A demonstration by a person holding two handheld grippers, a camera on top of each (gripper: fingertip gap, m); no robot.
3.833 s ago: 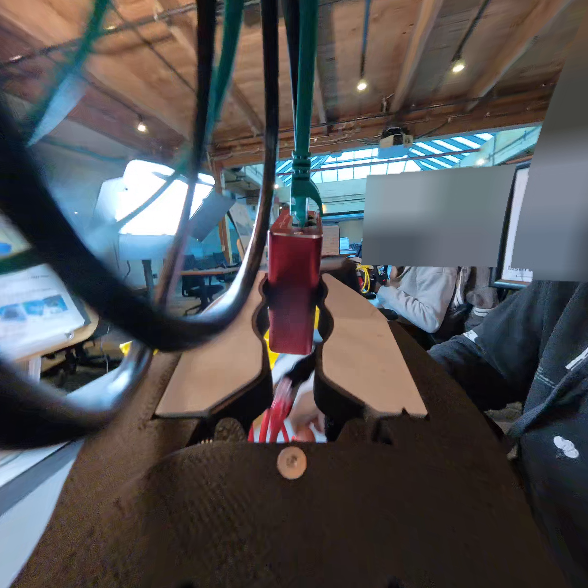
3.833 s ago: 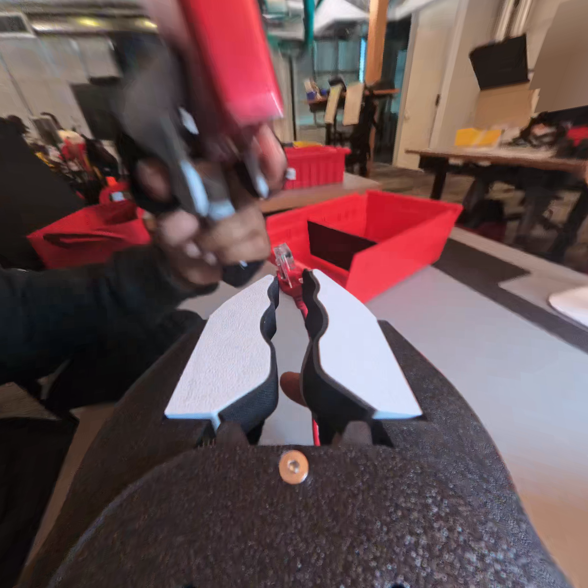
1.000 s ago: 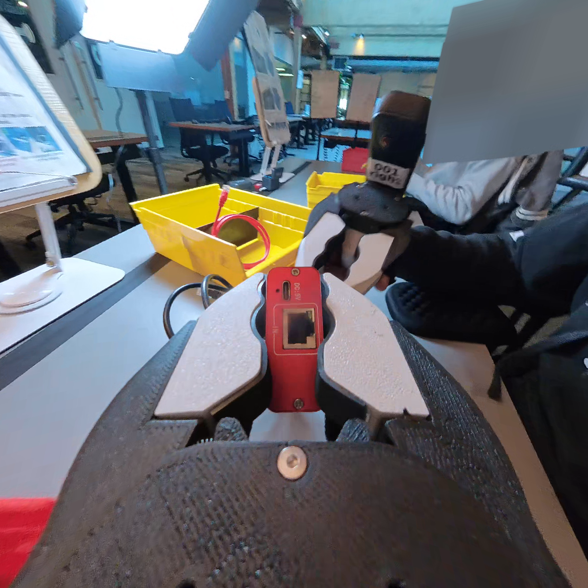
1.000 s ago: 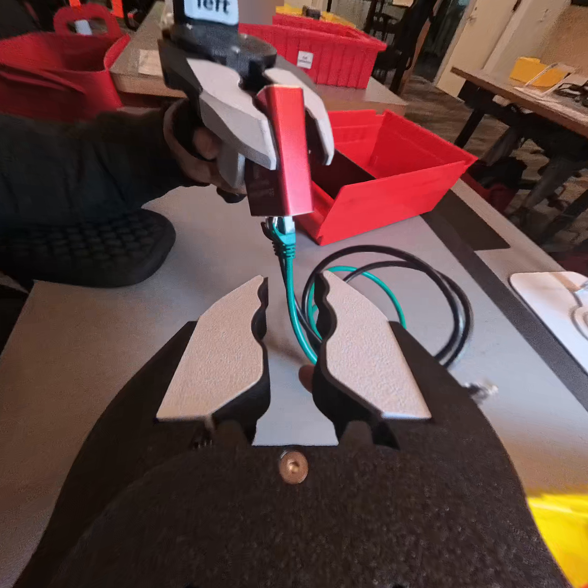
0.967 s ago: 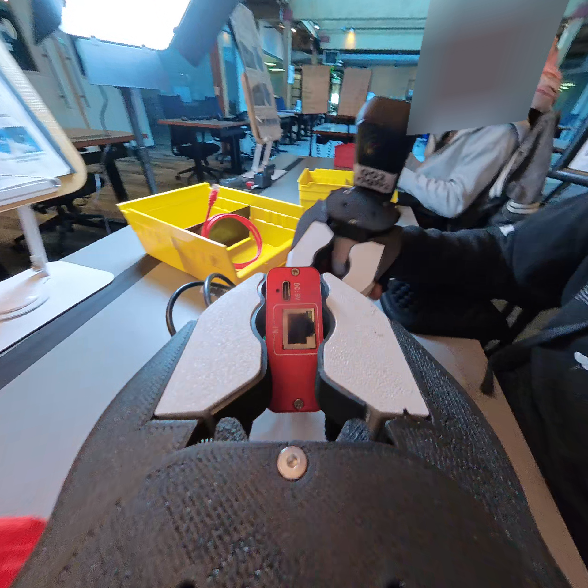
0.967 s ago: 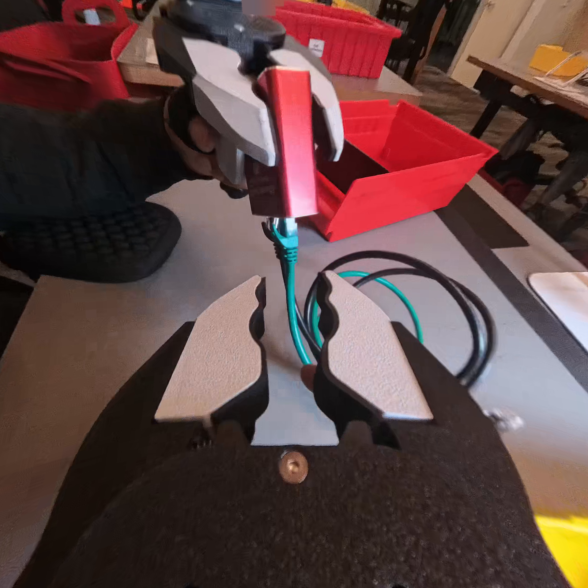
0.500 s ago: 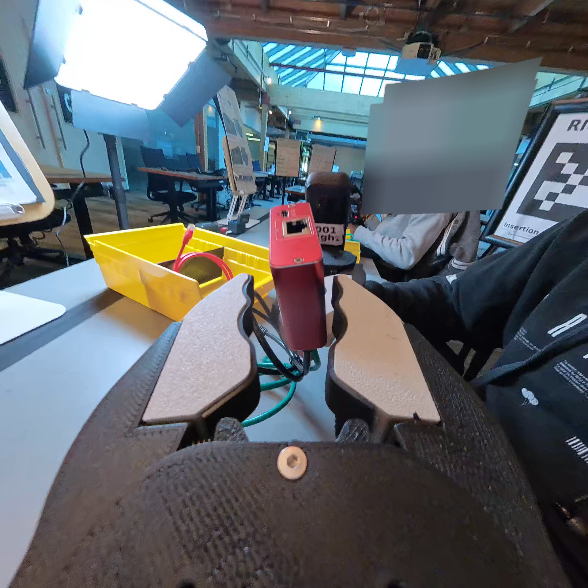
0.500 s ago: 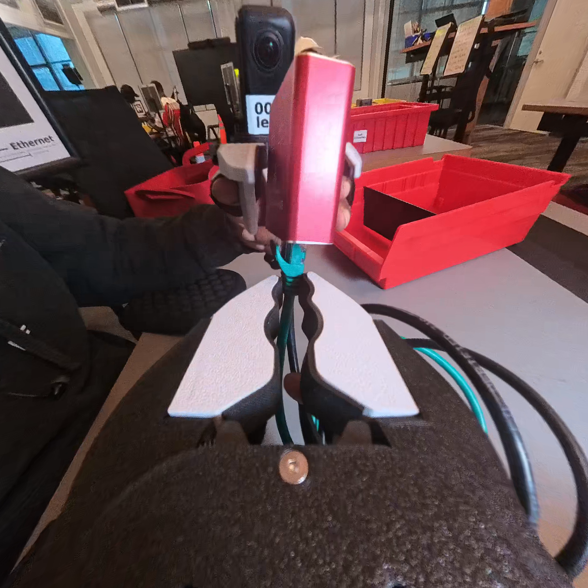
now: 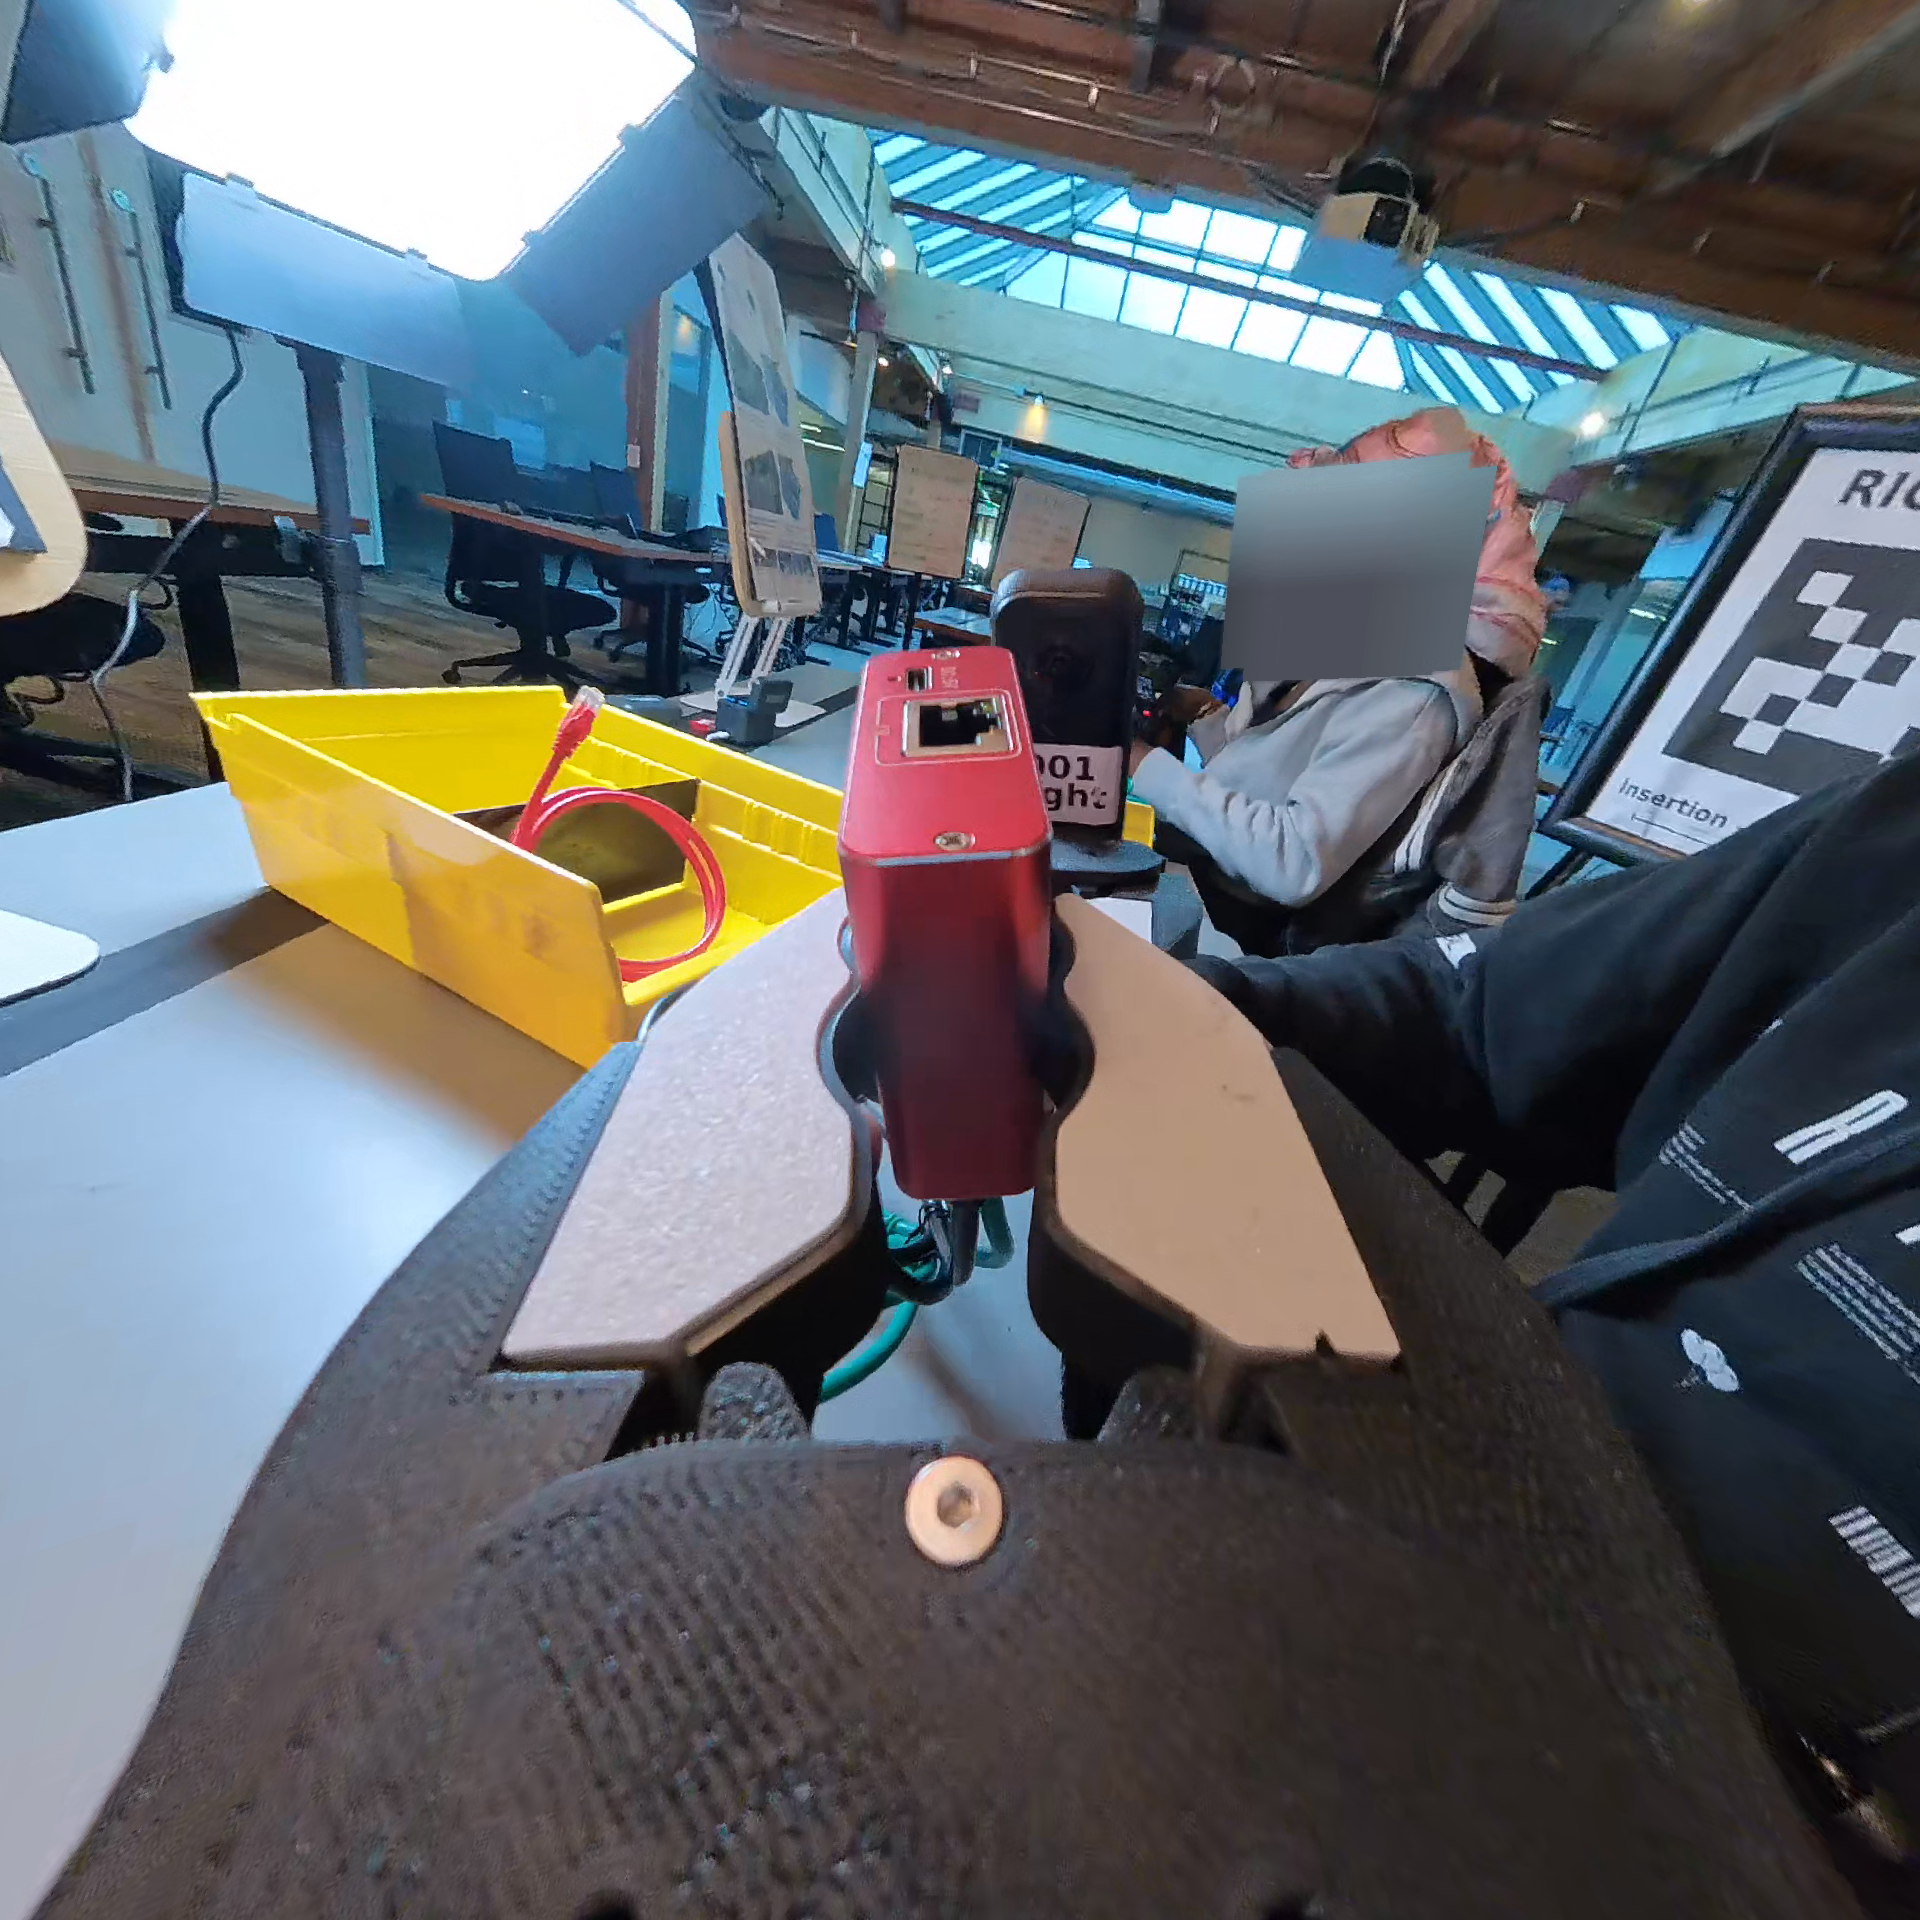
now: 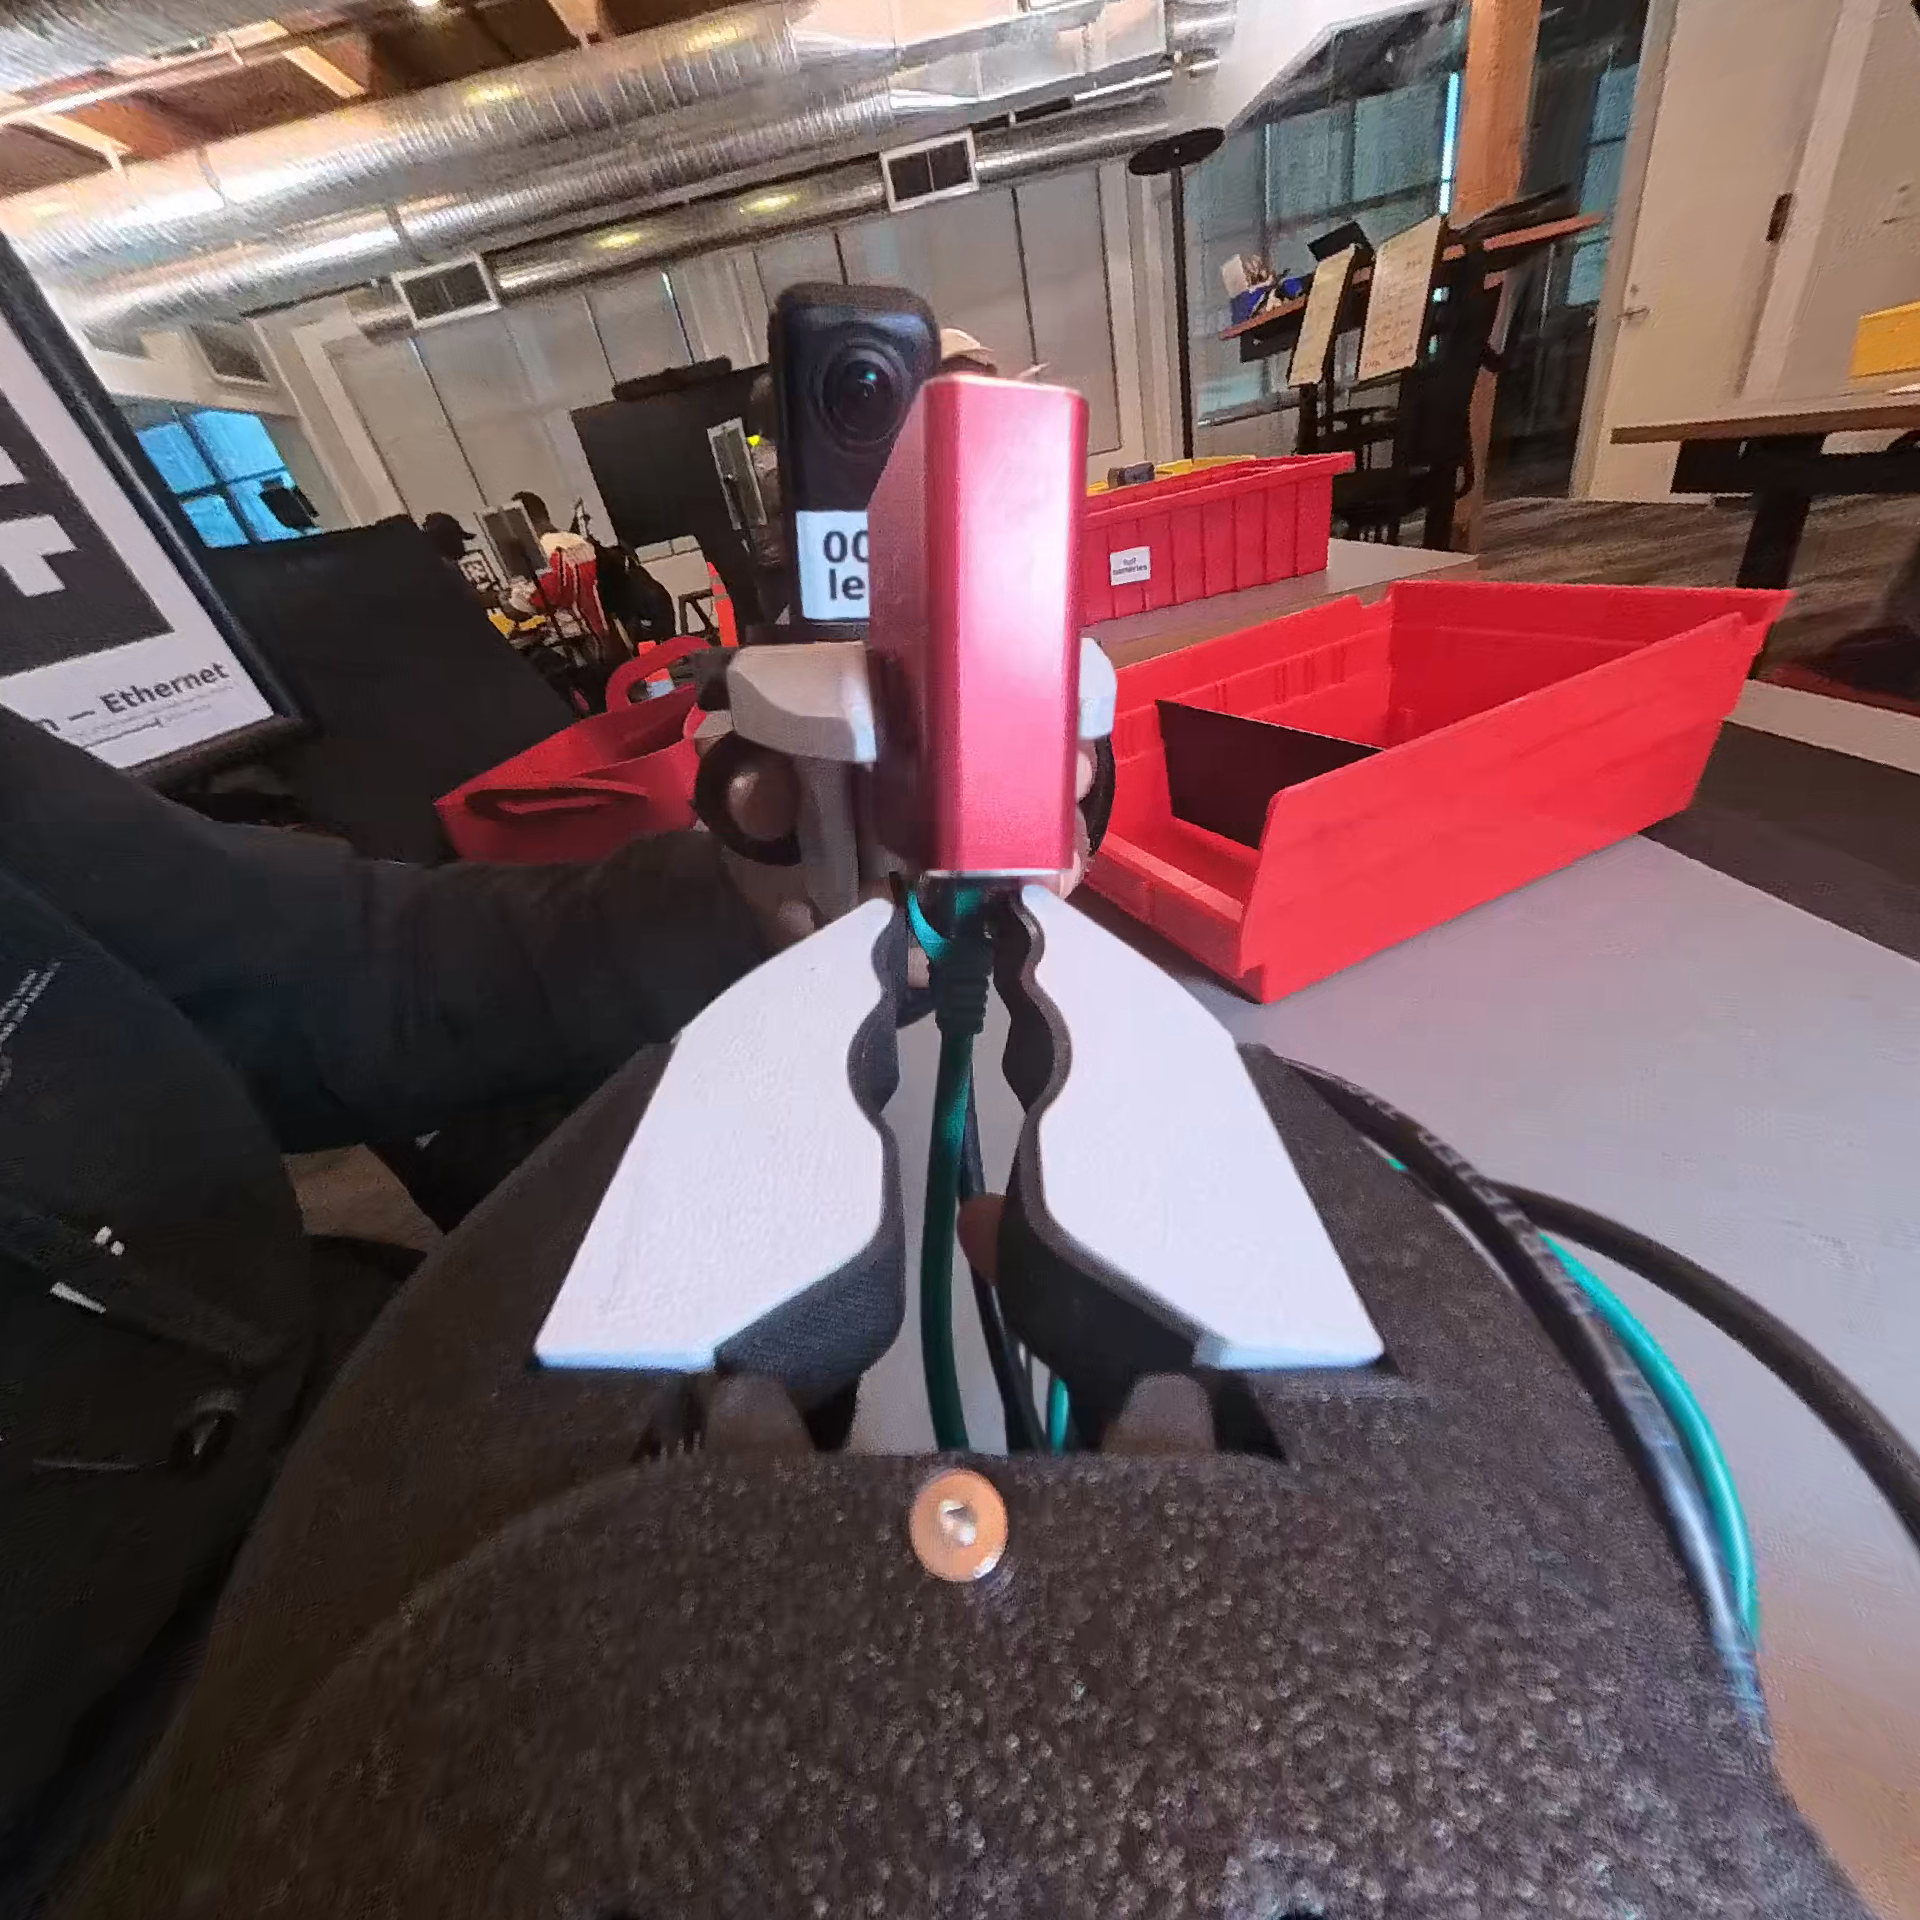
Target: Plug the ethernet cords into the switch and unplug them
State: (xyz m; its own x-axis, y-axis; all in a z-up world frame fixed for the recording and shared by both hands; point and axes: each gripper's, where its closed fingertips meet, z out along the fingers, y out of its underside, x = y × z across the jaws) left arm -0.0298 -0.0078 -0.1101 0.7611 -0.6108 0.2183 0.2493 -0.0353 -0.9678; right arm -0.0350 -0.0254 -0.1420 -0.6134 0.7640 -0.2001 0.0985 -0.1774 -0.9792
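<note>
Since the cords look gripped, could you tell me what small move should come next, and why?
Probably pull the right tool straight down, away from the red switch. It pinches the green cord and black cord just below the switch's underside, while the left tool clamps the switch upright.

A white sticker [image 9: 1070, 781] with dark print sits on the black camera [image 9: 1065, 665]. Small print marks the red switch [image 9: 948, 935] above its port. Lettering runs under a framed checkered poster [image 9: 1808, 665], and a white label [image 10: 1129, 566] fronts the far red bin [image 10: 1205, 530].
</note>
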